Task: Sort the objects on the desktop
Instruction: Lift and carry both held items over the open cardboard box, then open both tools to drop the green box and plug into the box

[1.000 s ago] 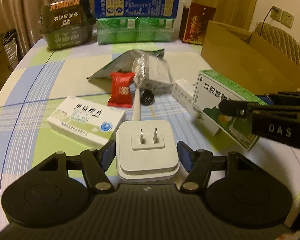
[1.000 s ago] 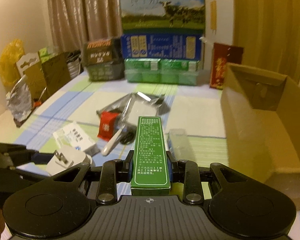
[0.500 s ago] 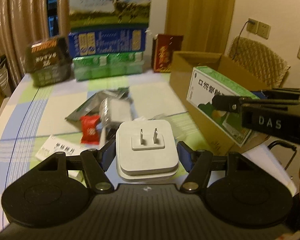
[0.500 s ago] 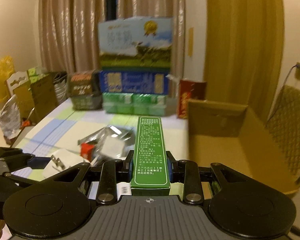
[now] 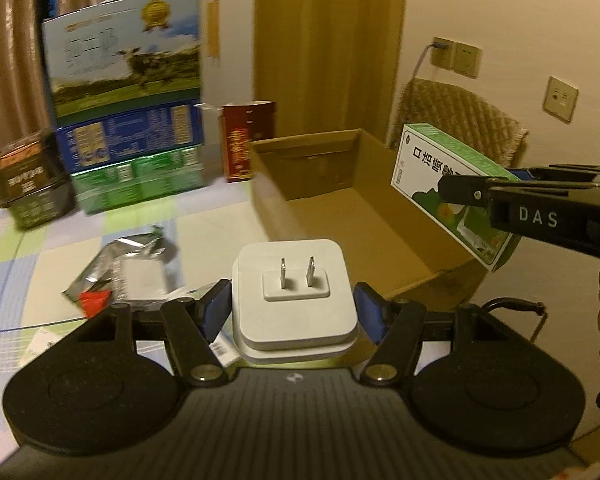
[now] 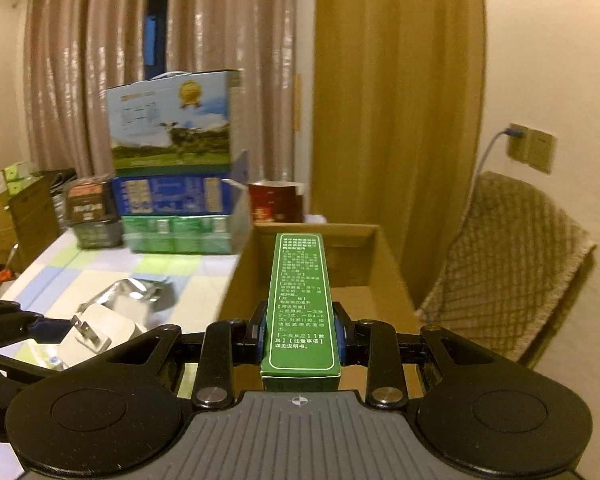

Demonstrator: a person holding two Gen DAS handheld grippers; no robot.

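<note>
A white plug adapter, prongs facing up, is clamped between the blue pads of the left gripper, held above the tabletop just short of the near wall of an open cardboard box. A long green medicine box is gripped edgewise by the right gripper, its far end projecting over the cardboard box, which stands at the tabletop's right edge. A silver foil pouch and something red, possibly a small packet, are seen lying mid-table. Stacked cartons are ranged along the far edge.
</note>
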